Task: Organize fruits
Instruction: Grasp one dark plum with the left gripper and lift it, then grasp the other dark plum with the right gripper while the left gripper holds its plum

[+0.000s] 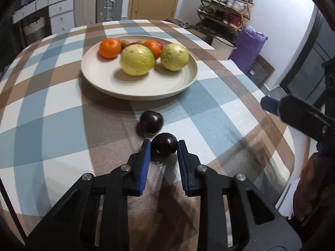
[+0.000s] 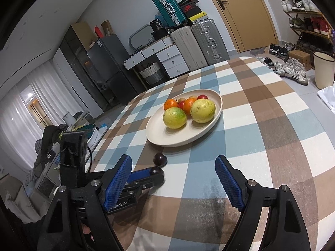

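From the left wrist camera, the left gripper (image 1: 164, 149) sits low over the checked tablecloth (image 1: 52, 108) with a dark plum (image 1: 164, 147) between its two blue pads (image 1: 145, 163). The pad on the left of the picture looks to be against the fruit, the other just beside it with perhaps a thin gap, so I cannot tell whether the plum is truly pinched. A second plum (image 1: 151, 124) lies on the cloth just past the first, between it and the plate (image 1: 117, 79). The cream plate holds two yellow-green guavas (image 1: 137, 59) side by side at the front, two oranges (image 1: 110, 47) behind them, and some small red and brown fruit at the back, mostly hidden. At the right edge the right gripper (image 1: 270, 104) comes into the picture, only one blue tip showing, well apart from the plums.

From the right wrist camera, the right gripper (image 2: 173, 167) hangs above the table with its blue fingers spread wide and nothing between them. Beyond its left finger, the left gripper (image 2: 155, 172) reaches in from the left with the near plum (image 2: 156, 170) at its tip. The other plum (image 2: 160, 159) rests on the cloth just beside the near edge of the plate (image 2: 159, 133), where the guavas (image 2: 174, 117) and oranges (image 2: 170, 104) sit together
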### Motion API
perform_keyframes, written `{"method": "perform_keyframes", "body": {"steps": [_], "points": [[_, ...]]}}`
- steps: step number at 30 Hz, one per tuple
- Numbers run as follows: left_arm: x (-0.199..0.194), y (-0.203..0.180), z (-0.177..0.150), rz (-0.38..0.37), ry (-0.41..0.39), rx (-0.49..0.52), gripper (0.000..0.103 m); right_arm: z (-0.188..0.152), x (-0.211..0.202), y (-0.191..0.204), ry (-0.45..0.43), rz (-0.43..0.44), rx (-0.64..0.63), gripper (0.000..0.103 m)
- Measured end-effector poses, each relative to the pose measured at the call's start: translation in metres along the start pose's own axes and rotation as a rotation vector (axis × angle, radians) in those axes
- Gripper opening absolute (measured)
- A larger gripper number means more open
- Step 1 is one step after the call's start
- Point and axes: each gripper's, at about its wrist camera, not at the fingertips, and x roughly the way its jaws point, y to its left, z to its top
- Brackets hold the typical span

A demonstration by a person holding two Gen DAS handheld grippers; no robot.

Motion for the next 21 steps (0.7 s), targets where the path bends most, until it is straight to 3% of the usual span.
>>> {"method": "perform_keyframes", "body": {"steps": [11, 21], "points": [[-0.032, 0.000, -0.006, 0.050, -0.070, 0.026, 0.023, -0.003, 0.007, 0.000, 0.035, -0.011, 0.006, 0.084], [-0.058, 0.031, -0.017, 0.085, -0.115, -0.039, 0.023, -0.007, 0.027, 0.006, 0.104, -0.029, -0.008, 0.083]]}}
